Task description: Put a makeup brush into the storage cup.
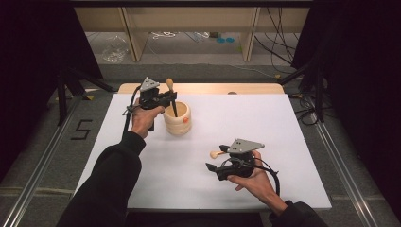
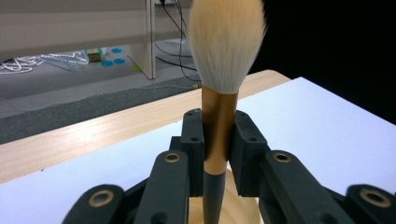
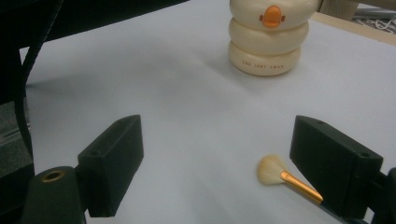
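Observation:
My left gripper is shut on a large makeup brush, clamped at its gold ferrule with the cream bristles pointing up and the dark handle reaching down into a cream ringed holder. The holder's rim shows just below the jaws, and its orange beak mark faces the right gripper view, where the holder stands at the top. My right gripper is open and low over the white table. A small fan brush lies flat there, close to the inner side of one jaw; the same fan brush lies beside that gripper.
A white sheet covers the table, with a wooden strip along its far edge. Table legs and cables sit on the floor beyond. Dark curtains flank both sides.

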`<action>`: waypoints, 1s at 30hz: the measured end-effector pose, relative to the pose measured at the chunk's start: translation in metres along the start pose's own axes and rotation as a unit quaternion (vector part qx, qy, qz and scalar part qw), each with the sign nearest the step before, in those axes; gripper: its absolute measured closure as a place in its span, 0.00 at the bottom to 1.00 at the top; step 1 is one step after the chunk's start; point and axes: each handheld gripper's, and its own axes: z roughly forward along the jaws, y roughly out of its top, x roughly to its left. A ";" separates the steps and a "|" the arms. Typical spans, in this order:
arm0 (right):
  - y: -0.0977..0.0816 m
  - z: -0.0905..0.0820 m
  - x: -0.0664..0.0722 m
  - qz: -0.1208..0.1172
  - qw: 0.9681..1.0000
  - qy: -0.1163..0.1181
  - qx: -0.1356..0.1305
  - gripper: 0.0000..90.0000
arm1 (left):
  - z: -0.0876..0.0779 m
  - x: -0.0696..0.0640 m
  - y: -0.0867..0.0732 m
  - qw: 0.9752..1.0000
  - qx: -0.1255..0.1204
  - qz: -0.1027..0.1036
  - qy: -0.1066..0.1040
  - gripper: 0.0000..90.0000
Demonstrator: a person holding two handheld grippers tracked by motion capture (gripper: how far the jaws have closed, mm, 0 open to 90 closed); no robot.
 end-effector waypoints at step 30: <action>0.001 -0.002 -0.003 0.001 1.000 -0.007 -0.009 0.20 | -0.033 -0.035 -0.015 0.967 0.029 -0.252 0.002 0.21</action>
